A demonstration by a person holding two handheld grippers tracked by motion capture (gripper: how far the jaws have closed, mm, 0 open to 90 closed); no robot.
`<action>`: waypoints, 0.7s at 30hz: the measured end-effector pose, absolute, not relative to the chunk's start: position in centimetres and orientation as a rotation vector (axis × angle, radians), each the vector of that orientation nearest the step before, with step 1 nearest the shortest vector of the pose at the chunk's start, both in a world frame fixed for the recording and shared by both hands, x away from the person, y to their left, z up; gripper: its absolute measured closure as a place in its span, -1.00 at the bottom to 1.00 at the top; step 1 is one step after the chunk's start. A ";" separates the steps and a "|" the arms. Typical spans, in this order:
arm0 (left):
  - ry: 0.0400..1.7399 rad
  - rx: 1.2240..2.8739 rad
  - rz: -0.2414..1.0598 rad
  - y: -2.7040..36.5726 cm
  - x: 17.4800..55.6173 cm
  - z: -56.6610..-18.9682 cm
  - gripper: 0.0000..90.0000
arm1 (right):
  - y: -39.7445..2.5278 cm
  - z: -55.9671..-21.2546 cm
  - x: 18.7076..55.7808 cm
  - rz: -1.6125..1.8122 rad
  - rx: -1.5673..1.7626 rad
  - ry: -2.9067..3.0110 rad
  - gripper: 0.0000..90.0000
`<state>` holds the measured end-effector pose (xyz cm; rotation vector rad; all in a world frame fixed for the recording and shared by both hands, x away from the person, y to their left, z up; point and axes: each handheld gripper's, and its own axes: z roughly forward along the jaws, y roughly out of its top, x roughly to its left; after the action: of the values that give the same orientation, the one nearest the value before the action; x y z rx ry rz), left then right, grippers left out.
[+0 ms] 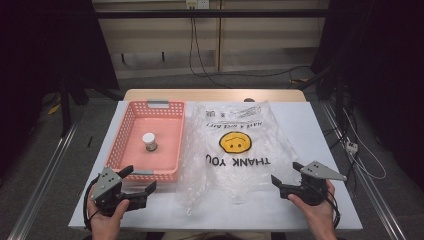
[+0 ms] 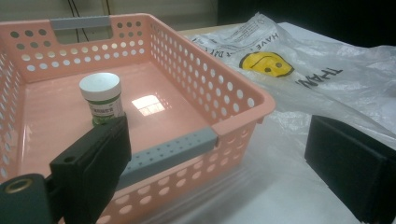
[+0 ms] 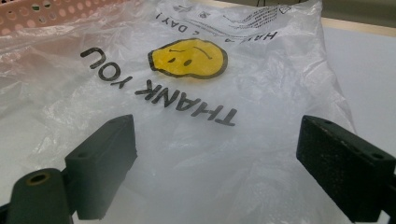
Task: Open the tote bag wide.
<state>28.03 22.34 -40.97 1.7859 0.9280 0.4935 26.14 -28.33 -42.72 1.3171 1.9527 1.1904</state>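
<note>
Your left gripper (image 1: 138, 180) and right gripper (image 1: 286, 175): jaws wide apart, holding nothing. Crinkled clear plastic bag (image 1: 235, 150) lies flat beside perforated pink basket (image 1: 172, 120); small white-capped jar (image 1: 149, 142) inside.

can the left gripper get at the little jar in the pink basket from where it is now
Probably yes. The left gripper is open at the near end of the basket, and the jar stands alone inside, open from above. The basket's near wall lies between them, so the gripper would likely have to go over the rim.

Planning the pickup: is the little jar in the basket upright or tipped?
Upright. The jar stands on its base on the floor of the pink basket, white lid facing up, clear of the walls.
</note>
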 end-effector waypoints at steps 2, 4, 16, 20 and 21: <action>0.932 1.788 0.489 22.2 28.0 -41.0 -0.85 | -28.4 -42.7 26.1 1.205 1.314 1.955 -0.74; 0.926 1.795 0.490 22.2 28.0 -41.0 -0.85 | -28.5 -42.6 26.1 1.205 1.314 1.958 -0.75; 0.928 1.812 0.473 21.7 28.1 -41.2 -0.85 | -27.7 -41.6 26.3 1.216 1.278 2.030 -0.81; 0.921 1.822 0.465 21.4 28.3 -41.3 -0.85 | -26.2 -40.9 26.7 1.178 1.218 2.104 -0.79; 0.915 1.828 0.473 21.4 28.3 -41.3 -0.85 | -25.4 -40.5 27.1 1.169 1.205 2.145 -0.74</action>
<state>28.29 21.36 -41.29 1.8278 0.9149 0.4727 27.11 -25.37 -40.50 1.2054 2.1445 1.1688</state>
